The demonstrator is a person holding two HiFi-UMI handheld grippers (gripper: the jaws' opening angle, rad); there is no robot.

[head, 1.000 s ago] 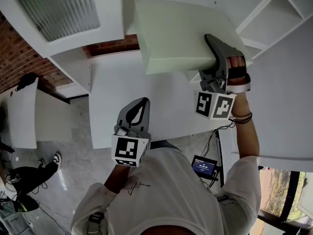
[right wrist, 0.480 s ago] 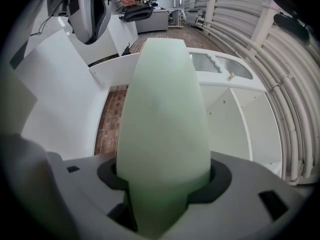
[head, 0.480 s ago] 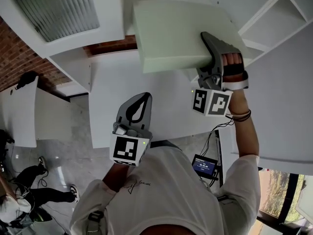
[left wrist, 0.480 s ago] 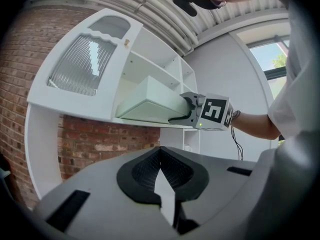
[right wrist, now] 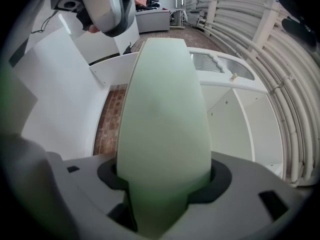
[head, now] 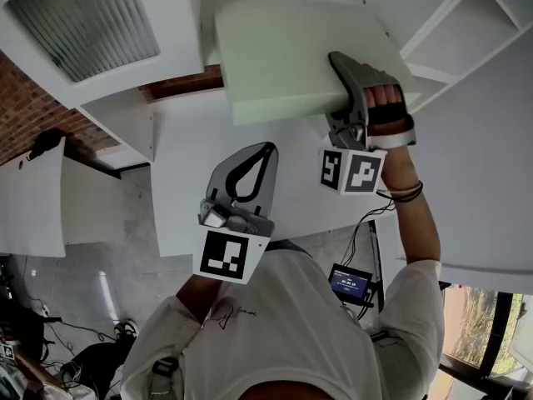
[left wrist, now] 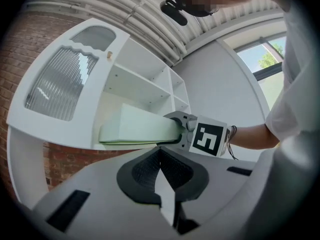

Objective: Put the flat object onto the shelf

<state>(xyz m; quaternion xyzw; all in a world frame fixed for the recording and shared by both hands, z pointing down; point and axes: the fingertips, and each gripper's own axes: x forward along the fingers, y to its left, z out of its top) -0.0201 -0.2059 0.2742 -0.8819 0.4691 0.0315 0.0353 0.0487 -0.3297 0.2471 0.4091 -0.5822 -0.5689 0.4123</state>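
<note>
Bright daylight; fisheye-warped, dark-vignetted edges

Around you: red brick wall [head: 21, 98]; white cabinet door [head: 83, 15], ribbed glass; glossy grey floor [head: 108, 248]; window [head: 475, 323] with greenery, at your right; white ceiling pipes [right wrist: 287, 59].

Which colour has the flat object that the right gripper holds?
Pale green, plain, with no pattern. The flat object shows best in the right gripper view.

One green panel [head: 283, 57], one left gripper [head: 267, 149], one right gripper [head: 336, 60], one shelf unit [head: 466, 23]
</note>
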